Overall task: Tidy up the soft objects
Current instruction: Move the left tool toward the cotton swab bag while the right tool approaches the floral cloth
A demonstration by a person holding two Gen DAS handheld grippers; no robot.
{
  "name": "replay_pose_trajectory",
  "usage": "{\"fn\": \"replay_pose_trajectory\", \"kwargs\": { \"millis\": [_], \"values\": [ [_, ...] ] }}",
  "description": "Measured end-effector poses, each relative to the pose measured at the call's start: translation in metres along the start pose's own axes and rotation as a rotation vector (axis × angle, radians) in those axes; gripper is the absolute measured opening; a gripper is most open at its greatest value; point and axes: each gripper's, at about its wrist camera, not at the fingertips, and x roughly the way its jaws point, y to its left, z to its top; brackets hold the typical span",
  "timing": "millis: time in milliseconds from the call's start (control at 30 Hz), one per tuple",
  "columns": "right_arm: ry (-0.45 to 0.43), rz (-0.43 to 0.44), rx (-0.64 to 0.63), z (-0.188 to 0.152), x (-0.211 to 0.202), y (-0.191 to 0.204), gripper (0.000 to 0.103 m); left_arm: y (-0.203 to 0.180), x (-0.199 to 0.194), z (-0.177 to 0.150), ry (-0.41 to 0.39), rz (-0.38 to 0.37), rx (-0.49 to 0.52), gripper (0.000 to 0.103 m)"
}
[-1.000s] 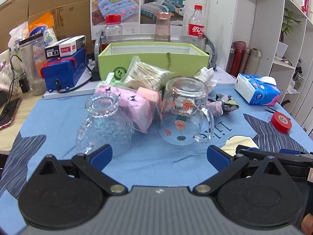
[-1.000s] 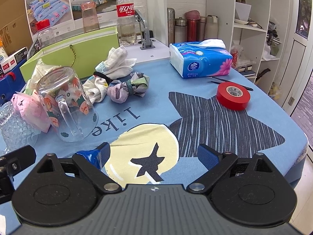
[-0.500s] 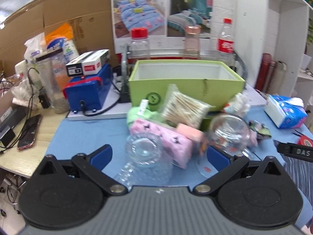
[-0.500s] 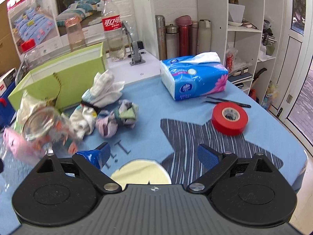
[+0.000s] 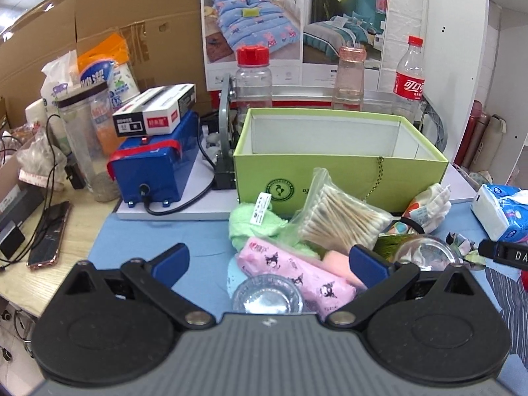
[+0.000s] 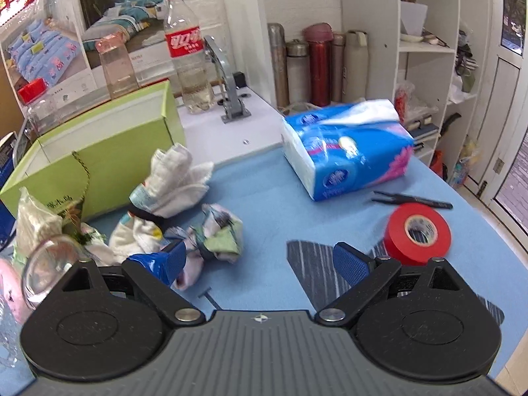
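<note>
The left gripper (image 5: 268, 259) has its jaws spread wide and holds nothing; at 12 o'clock beyond it stands the open green box (image 5: 340, 178), and against its front wall lie a green towel (image 5: 250, 227), a bag of cotton swabs (image 5: 340, 221) and a pink tissue pack (image 5: 297, 272). The right gripper (image 6: 264, 260) is likewise wide apart and empty, with a bundled patterned sock (image 6: 217, 234) at 11 o'clock, a white cloth (image 6: 178, 181) beyond it, and red tape (image 6: 417, 232) at 2 o'clock
</note>
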Motion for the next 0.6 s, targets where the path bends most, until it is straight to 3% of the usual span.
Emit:
{"fn": "replay_pose_trajectory", "kwargs": {
  "millis": [133, 200, 433, 600],
  "values": [
    [-0.053, 0.023, -0.076, 0.013, -0.010, 0.020, 0.083, 0.005, 0.016, 0.023, 0.017, -0.027, 0.047, 0.103],
    [-0.069, 0.027, -0.084, 0.015, -0.013, 0.025, 0.083, 0.003, 0.025, 0.041, 0.030, -0.078, 0.088, 0.102],
    [-0.037, 0.014, -0.029, 0.009, -0.007, 0.011, 0.083, -0.031, 0.061, 0.069, 0.116, -0.207, 0.210, 0.102],
    [-0.024, -0.004, 0.021, 0.009, -0.002, -0.004, 0.083, -0.048, 0.092, 0.066, 0.193, -0.195, 0.255, 0.103]
  ]
}}
